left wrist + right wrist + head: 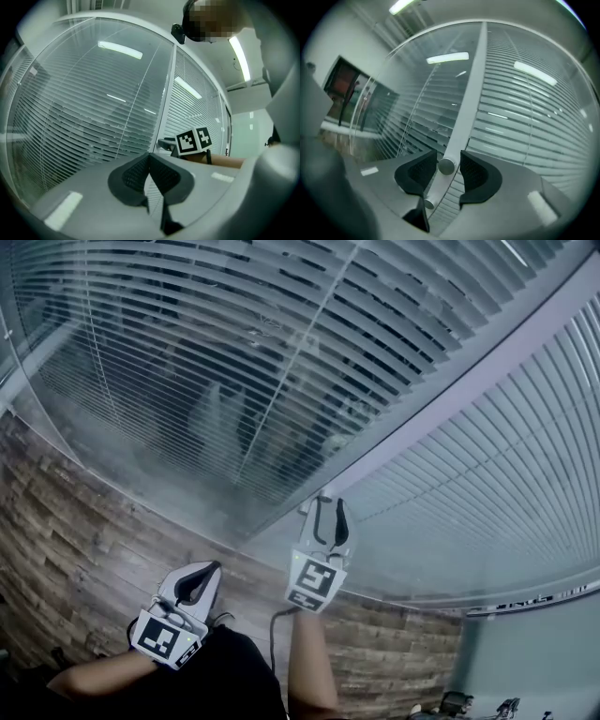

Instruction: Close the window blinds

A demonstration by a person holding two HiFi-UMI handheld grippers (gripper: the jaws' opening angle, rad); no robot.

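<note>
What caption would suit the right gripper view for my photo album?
Right gripper, jaws apart, straddles a round knob on the frame between slatted window blinds.

cut off: blinds (pixel 234 352) at frame edges | too small: objs (pixel 457 703) bottom-right; no ID

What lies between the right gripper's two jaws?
A small round knob on the white frame post stands between the right gripper's jaws, with a gap showing beside it. The right gripper view shows this.
</note>
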